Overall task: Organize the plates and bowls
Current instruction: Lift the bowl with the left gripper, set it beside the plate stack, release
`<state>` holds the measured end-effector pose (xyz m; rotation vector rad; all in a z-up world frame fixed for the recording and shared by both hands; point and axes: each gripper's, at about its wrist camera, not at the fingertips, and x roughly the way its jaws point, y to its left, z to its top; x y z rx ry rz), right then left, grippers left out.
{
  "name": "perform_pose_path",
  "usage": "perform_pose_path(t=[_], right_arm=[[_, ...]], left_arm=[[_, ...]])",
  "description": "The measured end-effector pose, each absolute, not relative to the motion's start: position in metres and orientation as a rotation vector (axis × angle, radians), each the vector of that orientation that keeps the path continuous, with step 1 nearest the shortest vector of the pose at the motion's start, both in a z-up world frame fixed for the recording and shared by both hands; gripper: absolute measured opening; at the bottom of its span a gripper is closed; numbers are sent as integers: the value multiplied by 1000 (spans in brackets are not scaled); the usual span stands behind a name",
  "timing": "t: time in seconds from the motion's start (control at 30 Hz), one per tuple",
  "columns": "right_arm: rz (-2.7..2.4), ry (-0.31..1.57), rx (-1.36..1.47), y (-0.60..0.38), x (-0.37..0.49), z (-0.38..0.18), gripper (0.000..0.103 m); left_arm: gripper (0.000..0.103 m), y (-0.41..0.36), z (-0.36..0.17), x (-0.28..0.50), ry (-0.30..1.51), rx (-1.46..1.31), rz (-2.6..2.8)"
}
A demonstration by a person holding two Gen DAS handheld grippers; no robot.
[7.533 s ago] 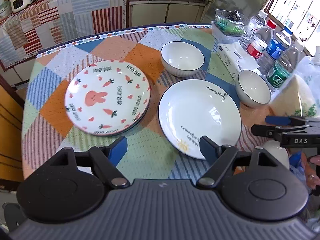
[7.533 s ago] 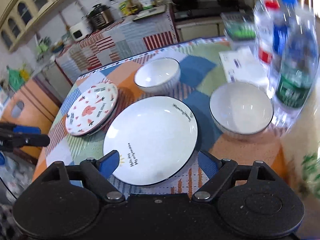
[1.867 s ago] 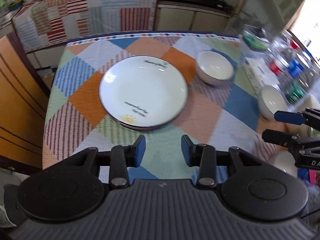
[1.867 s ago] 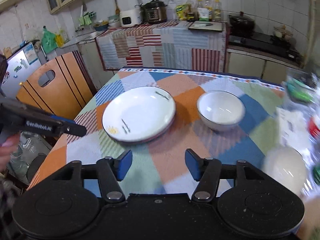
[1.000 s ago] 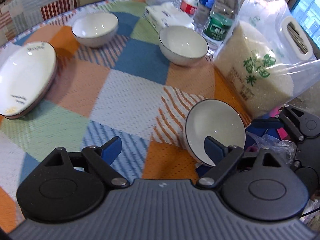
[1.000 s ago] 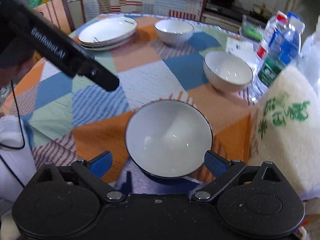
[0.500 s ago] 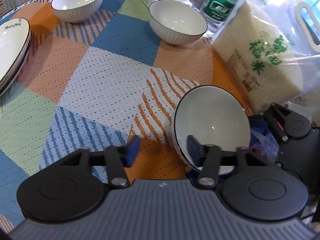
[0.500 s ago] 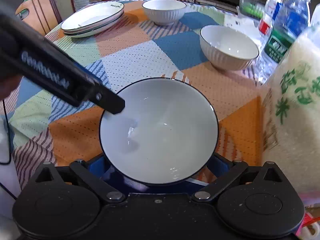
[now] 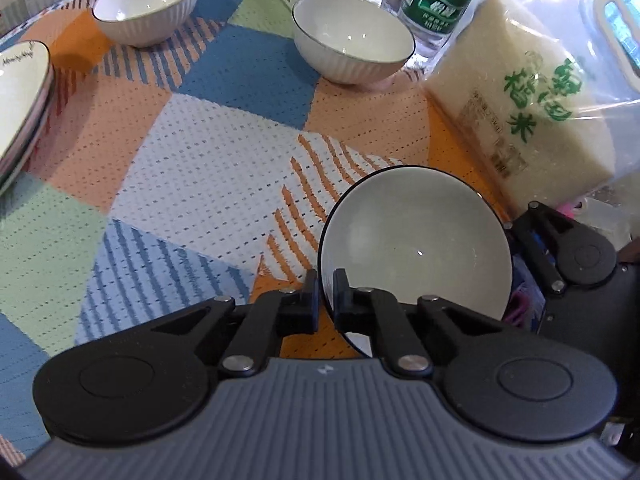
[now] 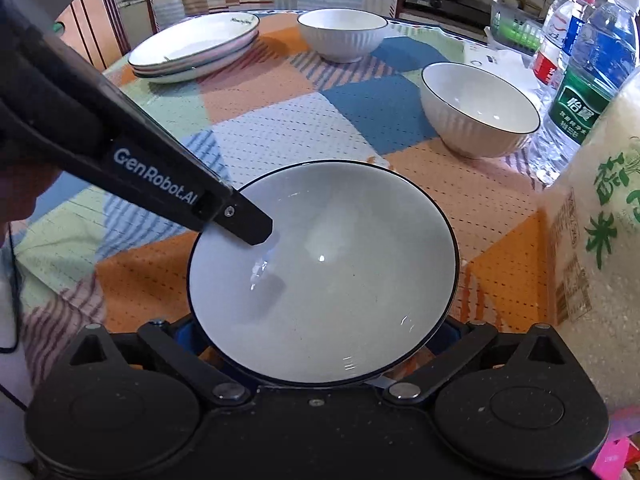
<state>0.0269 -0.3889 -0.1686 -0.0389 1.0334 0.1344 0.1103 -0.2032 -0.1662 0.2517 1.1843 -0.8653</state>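
White bowl (image 9: 416, 248) rim pinched by left gripper (image 9: 326, 300) | right gripper (image 10: 320, 340) fingertips hidden under bowl, state unclear

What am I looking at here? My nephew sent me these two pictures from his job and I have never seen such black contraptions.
They are hand-held grabbers, one in each of a person's hands, each with a camera looking along its two fingers. One picture comes from the left grabber, the other from the right grabber.

On the patchwork tablecloth stand three white bowls, a stack of plates, water bottles and a bag of rice.

The left grabber's fingers have shut on the rim of the nearest bowl. The right grabber's fingers sit open, low on either side of that same bowl; I cannot tell whether they touch it.
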Motion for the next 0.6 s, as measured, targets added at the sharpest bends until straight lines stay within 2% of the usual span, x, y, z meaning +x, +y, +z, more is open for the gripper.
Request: perform_pose_path(t=[0.6], right_arm=[[249,901,-9,-347,64,-105,103]], left_arm=[[6,-133,-87,138,1077,178,-740]])
